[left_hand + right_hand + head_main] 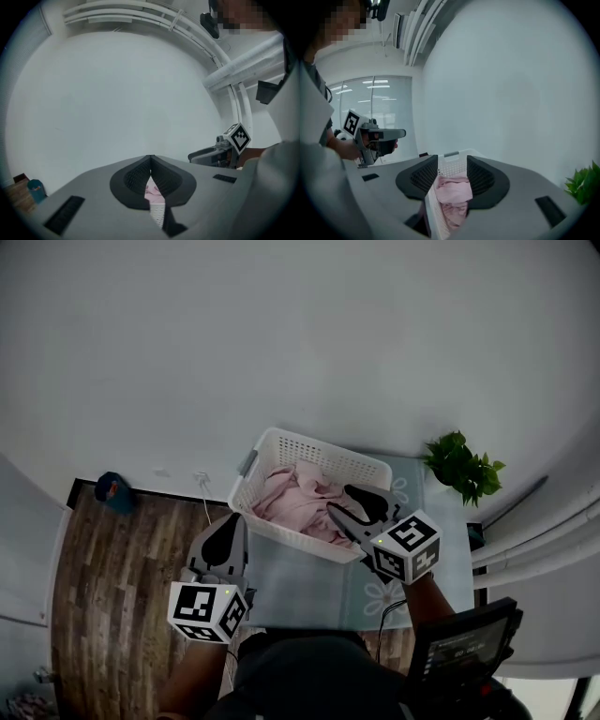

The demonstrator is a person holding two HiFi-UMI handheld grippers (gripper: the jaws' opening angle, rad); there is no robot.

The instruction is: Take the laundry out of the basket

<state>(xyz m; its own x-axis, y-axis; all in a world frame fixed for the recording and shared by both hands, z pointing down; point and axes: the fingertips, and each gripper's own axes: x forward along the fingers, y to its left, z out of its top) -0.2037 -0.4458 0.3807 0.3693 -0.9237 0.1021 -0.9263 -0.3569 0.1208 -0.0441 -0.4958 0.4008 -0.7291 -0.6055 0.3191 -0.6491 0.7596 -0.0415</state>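
Observation:
A white slatted laundry basket point(281, 448) stands on a pale blue rug, with crumpled pink laundry point(292, 498) filling it. My right gripper point(349, 503) hovers over the basket's near right part, its jaws apart with nothing pressed between them. In the right gripper view the pink laundry point(452, 192) and the basket wall point(433, 213) show beyond the open jaws of the right gripper point(452, 161). My left gripper point(232, 521) is outside the basket's near left corner, above the floor. Its fingertips meet in the left gripper view, the left gripper point(150, 159) empty.
A green potted plant point(462, 466) sits right of the basket. A blue object point(112, 488) lies on the wooden floor point(112, 568) at left. The rug point(309, 587) has flower prints. A white wall rises behind the basket. White curved rails point(534, 540) run at right.

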